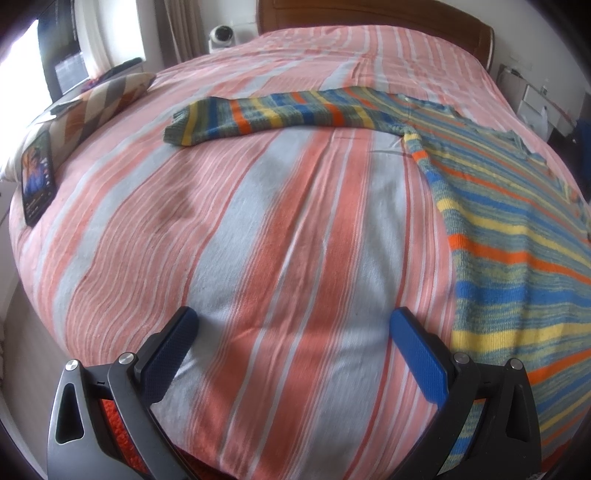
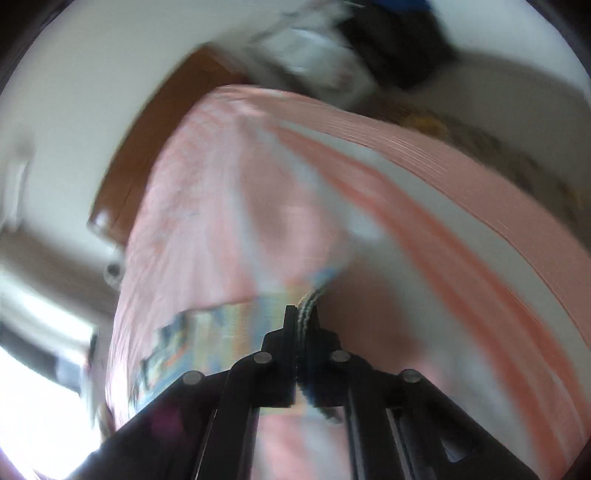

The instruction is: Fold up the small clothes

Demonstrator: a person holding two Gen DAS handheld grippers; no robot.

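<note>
A small striped knit sweater in blue, yellow, orange and green lies on the bed at the right in the left wrist view, one sleeve stretched out to the left. My left gripper is open and empty above the bedspread, left of the sweater's hem. In the blurred right wrist view my right gripper is shut on a knit edge of the sweater, with more of the garment trailing to the left below it.
The bed has a pink, orange and grey striped cover and a wooden headboard. A patterned pillow and a phone lie at the left edge. A white round device stands behind the bed.
</note>
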